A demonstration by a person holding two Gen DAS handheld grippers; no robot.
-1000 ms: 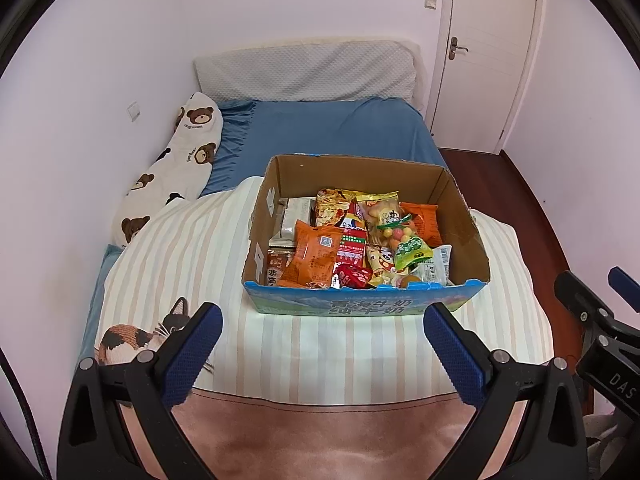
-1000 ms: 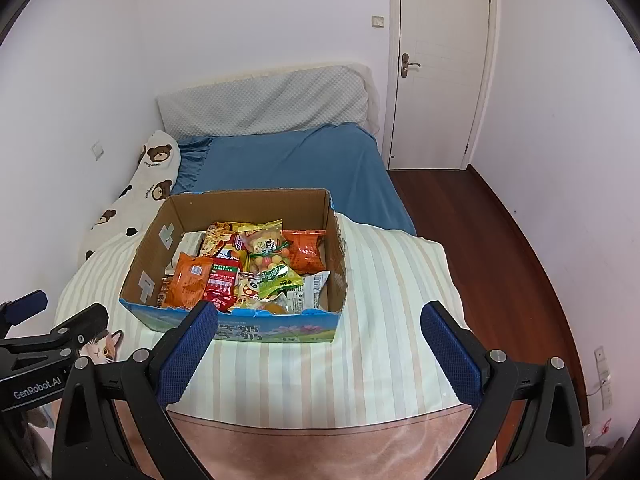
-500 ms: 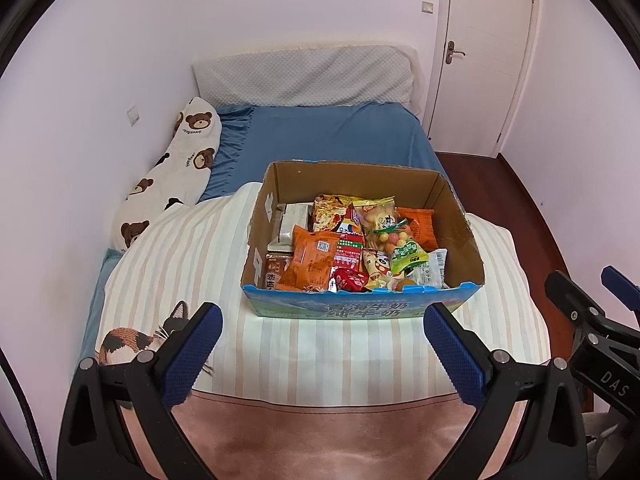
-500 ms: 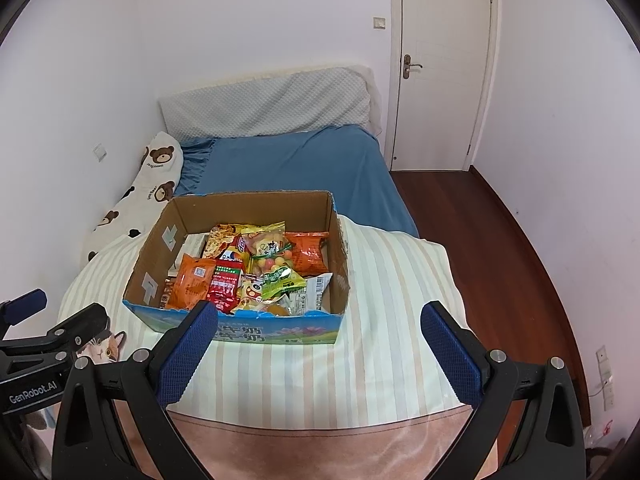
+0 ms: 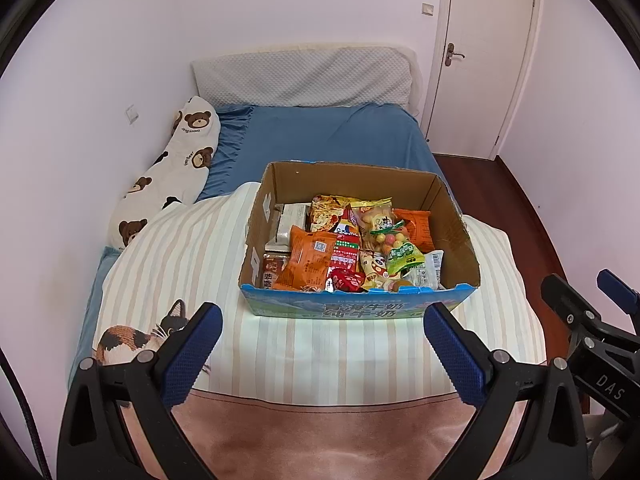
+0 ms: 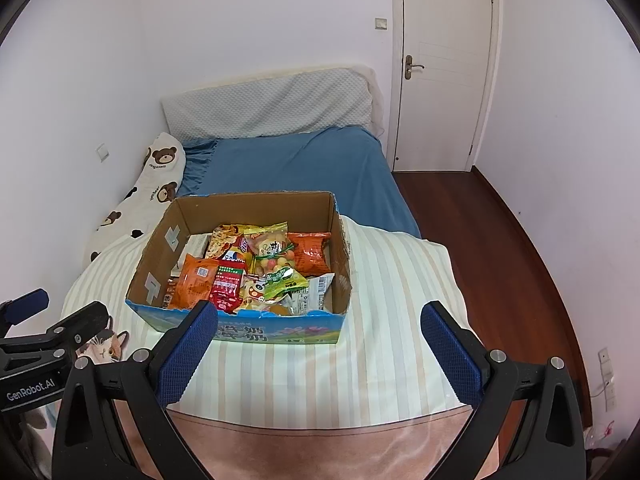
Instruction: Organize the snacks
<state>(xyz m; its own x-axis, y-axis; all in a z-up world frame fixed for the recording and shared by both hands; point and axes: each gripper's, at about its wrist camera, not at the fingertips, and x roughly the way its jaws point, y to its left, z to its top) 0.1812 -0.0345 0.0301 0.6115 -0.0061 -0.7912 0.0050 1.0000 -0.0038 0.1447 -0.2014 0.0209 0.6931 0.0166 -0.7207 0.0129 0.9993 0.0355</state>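
An open cardboard box (image 5: 348, 178) (image 6: 256, 204) with a blue printed front sits on a striped quilt. Several snack packets fill it: an orange packet (image 5: 308, 262) (image 6: 196, 280), a red packet (image 5: 344, 254) (image 6: 226, 284), a green packet (image 5: 404, 256) (image 6: 282, 280) and a clear bag of coloured balls (image 5: 384, 228) (image 6: 272, 254). My left gripper (image 5: 322, 350) hovers open in front of the box, holding nothing. My right gripper (image 6: 318, 350) is open too, in front of the box's right half and well short of it. Each gripper shows at the other view's edge.
The striped quilt (image 5: 180, 256) (image 6: 400, 280) with a cat print covers the near end of a bed with a blue sheet (image 5: 328, 136). A bear-print pillow (image 5: 180, 164) lies along the left wall. A closed white door (image 6: 444, 68) and wooden floor (image 6: 480, 232) are to the right.
Both views have pulled back and risen slightly, so the box sits a little lower and smaller in frame. Both grippers stay open. The snacks have not moved.
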